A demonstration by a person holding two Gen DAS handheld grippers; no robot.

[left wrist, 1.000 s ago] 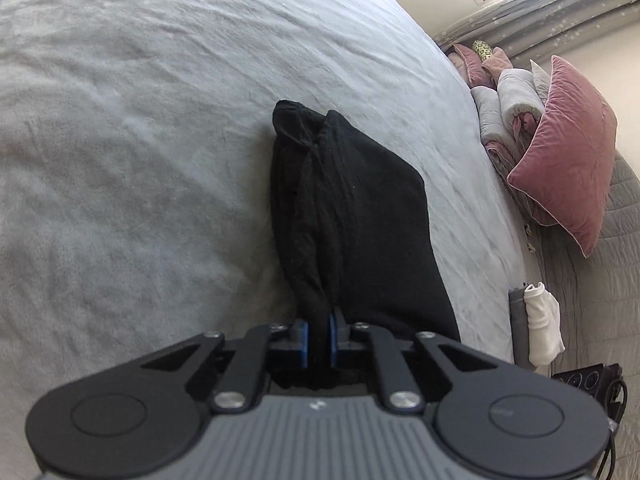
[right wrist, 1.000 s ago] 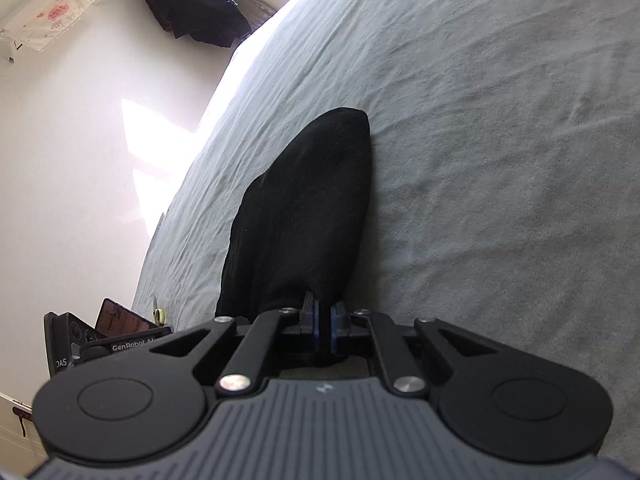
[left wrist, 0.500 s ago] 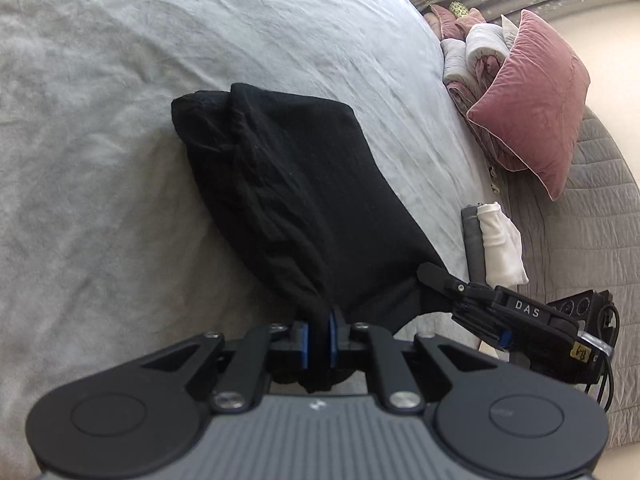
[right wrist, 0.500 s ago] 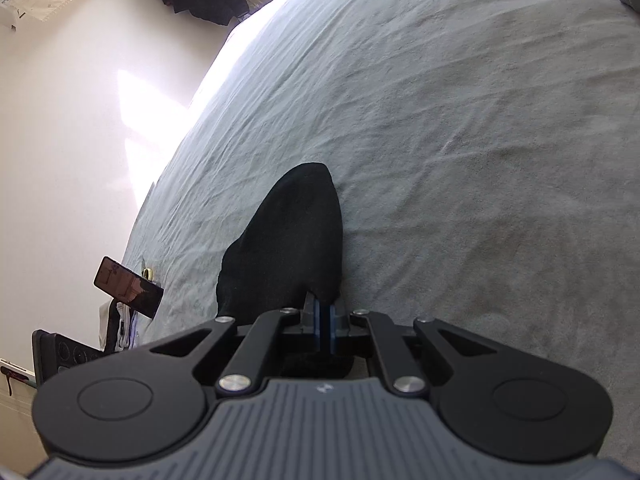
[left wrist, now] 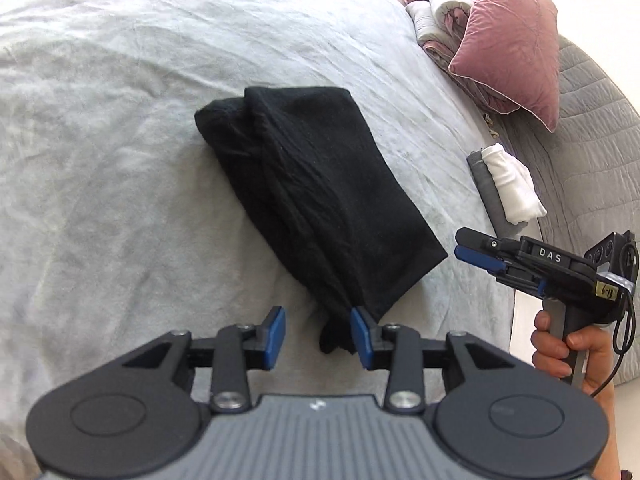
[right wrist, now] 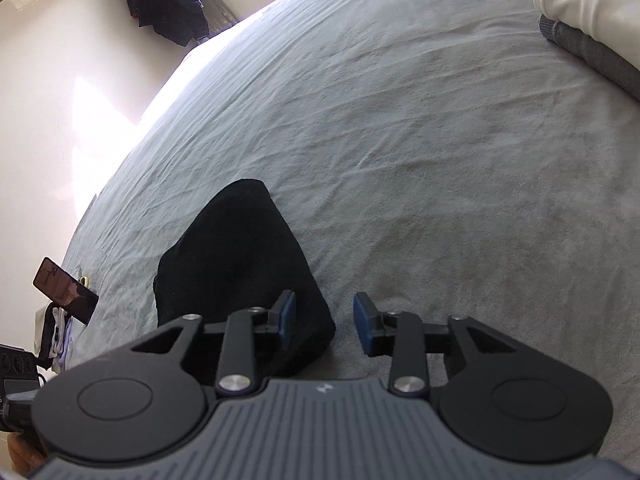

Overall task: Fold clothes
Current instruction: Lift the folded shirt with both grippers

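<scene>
Black garment point(left wrist: 320, 196), folded into a compact oblong, lies flat on the grey bed point(left wrist: 100, 160), layers stacked, one puckered corner toward the left gripper point(left wrist: 318, 338). Jaws apart, that corner just between them, not clamped. Right gripper point(right wrist: 324, 326) jaws also apart, at the other near corner, holding nothing. Thin soft knit by the look: light, limp, likely to sag and slip its layers if lifted at one point. Best hold: near corners or long edge, both sides together. White and grey folded items point(left wrist: 508, 184) nearby; pink cushion point(left wrist: 512, 36) beyond.
</scene>
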